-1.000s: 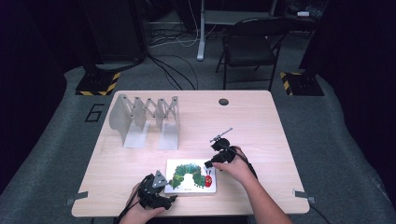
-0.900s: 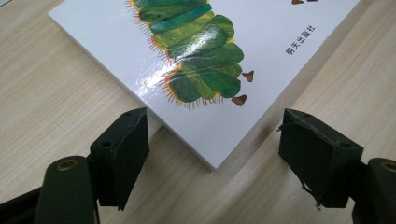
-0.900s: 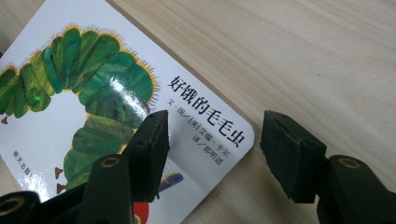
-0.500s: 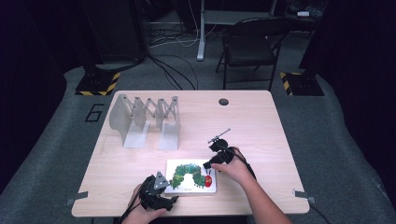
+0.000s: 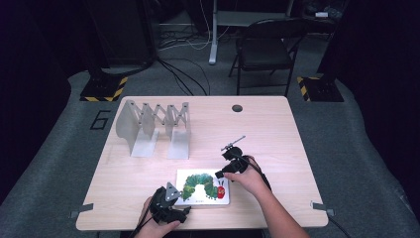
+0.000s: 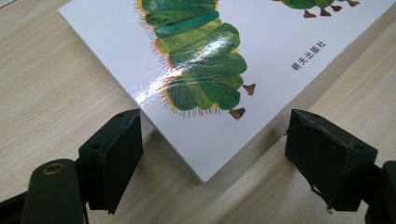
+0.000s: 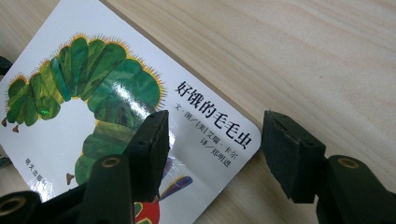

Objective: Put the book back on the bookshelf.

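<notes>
The bench [image 5: 277, 129] is seen from high above, looking forward and down. The book [image 6: 261, 51] is viewed closely from both gripper cameras, at opposite corners.

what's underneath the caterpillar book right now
The book lies flat on the wooden table. Bare wood shows around its edges; whatever is beneath the cover is hidden.

The book [image 7: 93, 116] cover carries the black title 好饿的毛毛虫 beside the green caterpillar picture, with smaller lines beneath that look like 文·图 [美] 艾瑞·卡尔 and 译 郑明进. Near the cover's lower edge stands the small imprint 明天出版社. A large 6 is marked on the grey floor [image 5: 59, 163] left of the surface [image 5: 277, 129].
</notes>
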{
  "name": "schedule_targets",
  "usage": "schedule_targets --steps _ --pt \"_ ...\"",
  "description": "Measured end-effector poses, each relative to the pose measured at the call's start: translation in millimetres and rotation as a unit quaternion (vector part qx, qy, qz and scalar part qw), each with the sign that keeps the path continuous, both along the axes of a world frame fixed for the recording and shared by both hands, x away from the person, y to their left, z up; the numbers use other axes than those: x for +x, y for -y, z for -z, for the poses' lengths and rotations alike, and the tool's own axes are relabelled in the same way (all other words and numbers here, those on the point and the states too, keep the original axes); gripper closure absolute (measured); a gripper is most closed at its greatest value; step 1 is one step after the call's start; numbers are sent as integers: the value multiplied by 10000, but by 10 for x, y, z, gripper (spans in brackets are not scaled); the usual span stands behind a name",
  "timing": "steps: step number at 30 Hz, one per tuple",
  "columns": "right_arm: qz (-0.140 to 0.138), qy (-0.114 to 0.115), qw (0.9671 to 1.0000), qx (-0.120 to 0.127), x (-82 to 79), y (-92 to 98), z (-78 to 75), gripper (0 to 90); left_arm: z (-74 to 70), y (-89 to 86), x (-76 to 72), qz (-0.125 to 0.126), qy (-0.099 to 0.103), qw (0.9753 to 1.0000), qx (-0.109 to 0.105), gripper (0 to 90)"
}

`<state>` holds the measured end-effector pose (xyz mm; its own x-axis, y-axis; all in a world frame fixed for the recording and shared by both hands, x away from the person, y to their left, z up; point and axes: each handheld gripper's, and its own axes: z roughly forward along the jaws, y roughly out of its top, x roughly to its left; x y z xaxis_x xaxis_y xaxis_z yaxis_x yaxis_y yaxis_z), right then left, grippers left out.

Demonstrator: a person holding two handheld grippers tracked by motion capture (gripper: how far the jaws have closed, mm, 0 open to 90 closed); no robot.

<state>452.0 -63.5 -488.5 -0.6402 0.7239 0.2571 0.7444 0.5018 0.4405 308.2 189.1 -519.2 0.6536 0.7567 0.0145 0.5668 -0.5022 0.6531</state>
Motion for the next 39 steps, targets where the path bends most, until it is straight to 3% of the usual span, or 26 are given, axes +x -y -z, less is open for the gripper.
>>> schedule_targets --steps 4,14,21,30,39 --pt "-7 -8 10000 -22 9 1 4 420 2 17 -2 -127 18 9999 5 189" --pt "-12 57 9997 -228 -23 -33 -4 450 16 33 42 -63 7 10000 0 129" --pt "134 -33 9999 -51 -3 -17 -34 442 17 72 9 -209 17 9998 33 122" --pt "162 38 9999 20 -10 -30 -98 441 19 97 3 -233 -51 9997 37 88" --pt "51 -26 9999 -84 22 -29 -38 462 29 93 16 -162 -77 9998 2 66"
